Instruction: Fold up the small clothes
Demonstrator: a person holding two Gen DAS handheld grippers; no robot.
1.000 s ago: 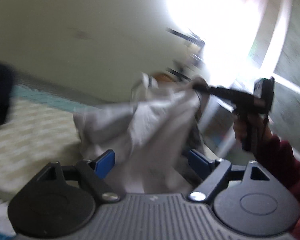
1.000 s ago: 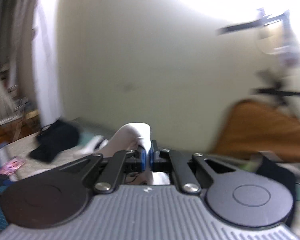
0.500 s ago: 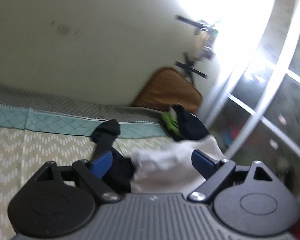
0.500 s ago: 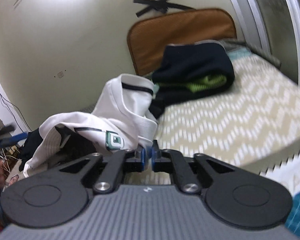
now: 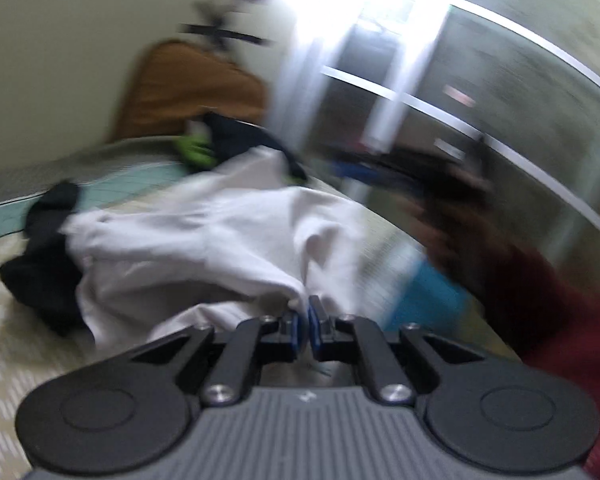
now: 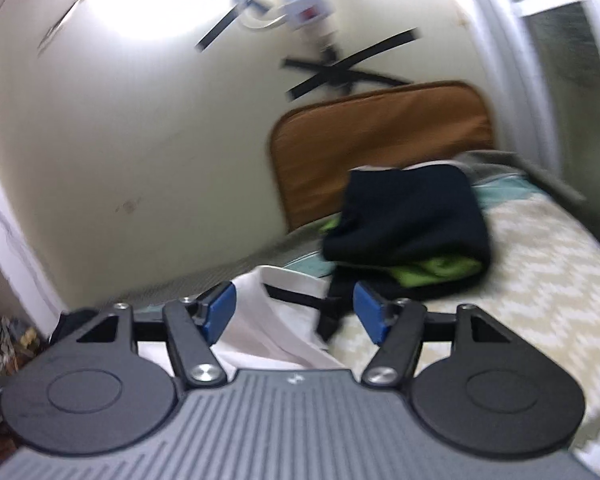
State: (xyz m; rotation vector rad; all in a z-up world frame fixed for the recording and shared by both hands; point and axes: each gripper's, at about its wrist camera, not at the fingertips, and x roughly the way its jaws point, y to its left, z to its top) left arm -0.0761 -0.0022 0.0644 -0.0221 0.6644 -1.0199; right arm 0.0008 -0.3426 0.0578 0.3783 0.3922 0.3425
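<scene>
Blue pads (image 5: 296, 330) on my left gripper (image 5: 304, 330) sit pressed nearly together, and a fold of the white garment (image 5: 220, 248) comes right down to their tips; I read that as clenched on an edge of the cloth, though blur makes the exact bite hard to see. I hold it low and close because a pinched hem gives me a line to pull the fabric flat against. On the other side, my right gripper (image 6: 294, 312) has its fingers spread wide, blue pads (image 6: 370, 316) well apart and gripping nothing, with the white garment (image 6: 268, 320) and its dark trim lying just beneath the gap. I judge that it hangs released there so that it can take a fresh hold on a better corner. Outward from the fingers, the white garment lies rumpled on the bed (image 6: 540, 264), over its pale chevron-patterned cover, one end draped partly across a crumpled black garment (image 5: 44, 276). Further back a folded dark piece with green showing under it (image 6: 412, 216) rests near the brown cushion (image 6: 380, 136) that leans on the wall, probably set aside there to keep the working patch free. In the left view my right hand and its tool appear only as a dark smear beside the window (image 5: 500, 120). The folding itself looks barely begun: the cloth needs spreading first.
</scene>
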